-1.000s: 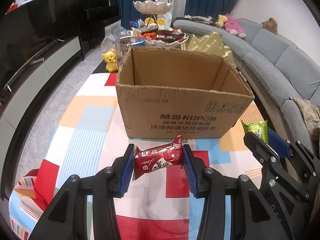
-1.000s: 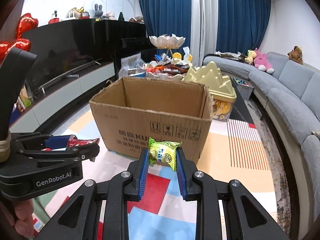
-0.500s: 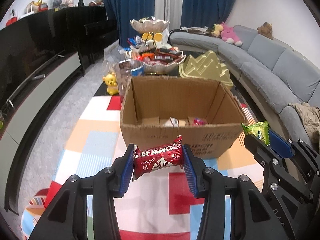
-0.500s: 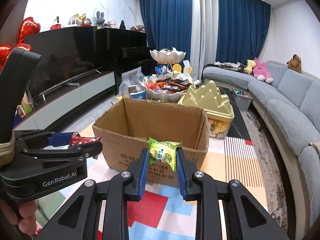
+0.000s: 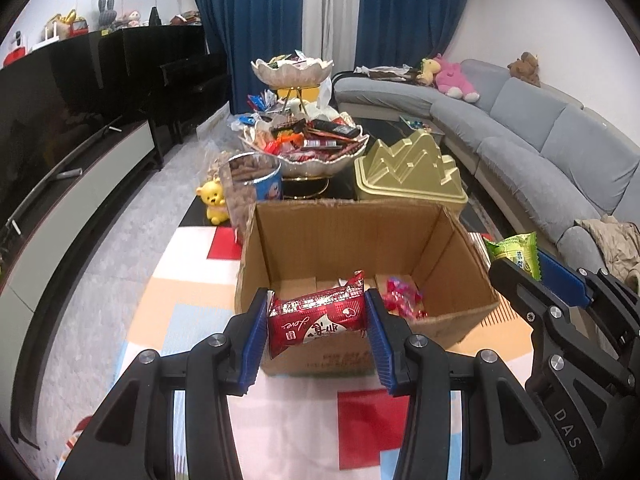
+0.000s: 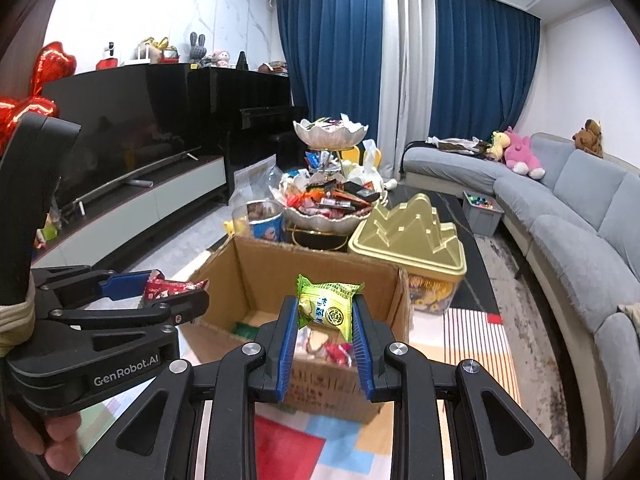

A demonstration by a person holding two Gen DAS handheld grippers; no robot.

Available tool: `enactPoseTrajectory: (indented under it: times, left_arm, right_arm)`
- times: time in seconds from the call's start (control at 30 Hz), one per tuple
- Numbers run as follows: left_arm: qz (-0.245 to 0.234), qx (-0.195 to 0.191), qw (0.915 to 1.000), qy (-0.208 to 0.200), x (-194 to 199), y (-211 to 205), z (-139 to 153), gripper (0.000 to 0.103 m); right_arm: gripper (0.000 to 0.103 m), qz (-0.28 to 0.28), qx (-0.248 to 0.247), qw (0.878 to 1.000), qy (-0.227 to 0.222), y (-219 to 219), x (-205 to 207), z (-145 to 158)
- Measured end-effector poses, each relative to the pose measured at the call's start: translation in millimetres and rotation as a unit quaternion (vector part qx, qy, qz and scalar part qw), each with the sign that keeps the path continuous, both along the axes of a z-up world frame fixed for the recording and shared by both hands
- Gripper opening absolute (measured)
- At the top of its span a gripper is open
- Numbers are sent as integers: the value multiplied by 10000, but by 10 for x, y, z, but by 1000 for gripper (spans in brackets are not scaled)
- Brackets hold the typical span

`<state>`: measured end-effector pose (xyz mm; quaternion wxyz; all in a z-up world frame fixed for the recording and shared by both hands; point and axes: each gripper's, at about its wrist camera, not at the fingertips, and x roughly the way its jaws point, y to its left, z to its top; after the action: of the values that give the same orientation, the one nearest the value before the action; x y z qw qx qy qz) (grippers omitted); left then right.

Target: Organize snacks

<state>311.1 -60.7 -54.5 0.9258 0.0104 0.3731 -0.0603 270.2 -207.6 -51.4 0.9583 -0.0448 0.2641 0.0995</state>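
Observation:
My left gripper (image 5: 316,322) is shut on a red snack packet (image 5: 316,320) and holds it above the near wall of an open cardboard box (image 5: 456,248). My right gripper (image 6: 325,320) is shut on a green snack packet (image 6: 326,306) above the same box (image 6: 256,272); that packet also shows in the left wrist view (image 5: 514,250). Several wrapped snacks (image 5: 400,296) lie on the box floor. The left gripper with its red packet (image 6: 168,288) shows at the left of the right wrist view.
The box stands on a colourful play mat (image 5: 192,316). Behind it are a two-tier snack bowl (image 5: 304,140), a gold mountain-shaped tin (image 5: 412,172), a clear snack tub (image 5: 252,184) and a yellow bear toy (image 5: 212,200). A grey sofa (image 5: 540,140) runs along the right, a TV cabinet (image 5: 80,184) along the left.
Both grippers have risen and moved forward over the box with their packets. The box interior and the snacks on its floor have come into view.

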Motion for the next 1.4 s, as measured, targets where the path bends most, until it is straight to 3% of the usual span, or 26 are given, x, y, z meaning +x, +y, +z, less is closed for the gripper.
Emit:
enactPoseTrajectory:
  times: [0.63, 0.77, 0.8, 0.9, 1.07, 1.4]
  left_arm:
    - [-72, -59, 9996, 280, 491, -4, -241, 47]
    - [-80, -67, 9995, 284, 495, 4, -249, 52]
    - [-67, -51, 9996, 278, 498, 12, -246, 58]
    - [-41, -39, 9997, 236, 474, 31, -226, 61]
    - [9, 19, 9999, 149, 407, 55, -163, 69]
    - [109, 37, 9999, -24, 158, 120, 2, 74]
  right_arm:
    - [28, -72, -39, 9990, 439, -5, 551, -184]
    - [38, -78, -86, 9991, 414, -9, 557, -164]
    - [46, -87, -92, 9991, 398, -13, 556, -153]
    - [64, -153, -97, 9994, 287, -25, 525, -100]
    - [77, -253, -112, 9995, 150, -39, 444, -16]
    - [80, -405, -110, 9991, 45, -61, 245, 143]
